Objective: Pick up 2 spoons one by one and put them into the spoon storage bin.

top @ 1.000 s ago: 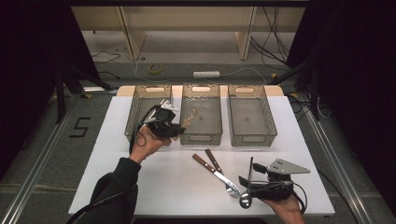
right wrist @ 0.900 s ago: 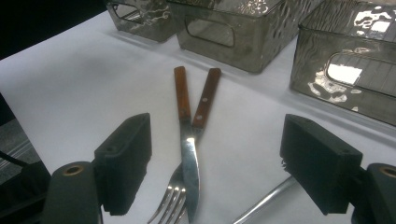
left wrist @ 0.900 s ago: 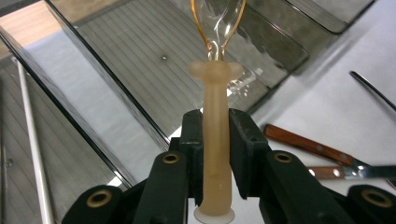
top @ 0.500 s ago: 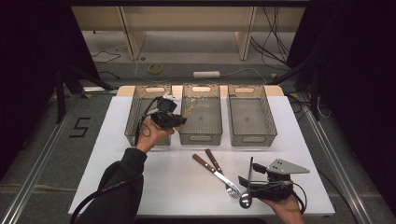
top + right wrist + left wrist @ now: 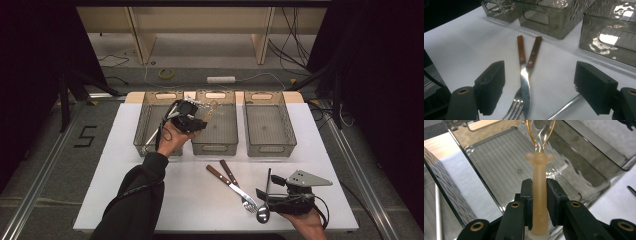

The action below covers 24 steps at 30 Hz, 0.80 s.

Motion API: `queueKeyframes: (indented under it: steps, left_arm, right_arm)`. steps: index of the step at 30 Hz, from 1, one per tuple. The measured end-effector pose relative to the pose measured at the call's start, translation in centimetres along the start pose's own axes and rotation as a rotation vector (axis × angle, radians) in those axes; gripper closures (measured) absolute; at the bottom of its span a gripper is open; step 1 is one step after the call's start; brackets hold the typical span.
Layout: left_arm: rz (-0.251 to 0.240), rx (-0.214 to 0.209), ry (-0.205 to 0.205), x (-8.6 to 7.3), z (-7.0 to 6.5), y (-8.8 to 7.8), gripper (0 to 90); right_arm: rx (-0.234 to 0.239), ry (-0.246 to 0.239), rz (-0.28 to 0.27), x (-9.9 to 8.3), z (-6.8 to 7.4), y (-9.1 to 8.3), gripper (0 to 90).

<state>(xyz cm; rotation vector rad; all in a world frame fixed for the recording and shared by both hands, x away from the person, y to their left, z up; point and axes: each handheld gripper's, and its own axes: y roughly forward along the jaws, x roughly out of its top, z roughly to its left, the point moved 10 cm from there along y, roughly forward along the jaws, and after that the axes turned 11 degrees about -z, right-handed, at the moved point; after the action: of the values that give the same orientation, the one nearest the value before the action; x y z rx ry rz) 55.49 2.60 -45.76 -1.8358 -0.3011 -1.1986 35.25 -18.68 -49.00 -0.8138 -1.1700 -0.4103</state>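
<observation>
A white table (image 5: 120, 190) stands on grey carpeted floor (image 5: 47, 165), lit from above against dark black curtains (image 5: 35, 50) at both sides. Beyond it a pale wooden shelf unit (image 5: 145, 35) rises, with a white power strip (image 5: 221, 79), a yellow tape roll (image 5: 167, 74) and loose cables (image 5: 287, 30) on the floor beneath. Metal rails (image 5: 37, 182) flank the table, and a black numeral 5 (image 5: 86, 136) marks the floor at left.
</observation>
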Motion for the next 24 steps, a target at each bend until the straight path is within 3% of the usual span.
queueKeyframes:
  steps: [8,12,14,24]
  left_arm:
    - [0.001,0.021,-0.020,0.0,0.1,1.1,75.9]
    - [0.022,0.025,-0.012,-0.2,0.1,1.6,75.8]
    - [0.017,0.029,-0.030,-0.2,0.1,1.8,75.7]
    - [0.049,0.052,-0.041,-1.1,0.4,2.6,75.4]
  right_arm:
    - [0.001,-0.002,0.002,0.0,0.0,0.0,26.0]
    - [0.002,-0.003,0.001,0.0,0.0,0.0,26.1]
    - [0.001,0.000,0.001,0.0,0.0,0.0,26.0]
    - [0.004,0.002,0.007,-0.1,0.0,0.0,26.0]
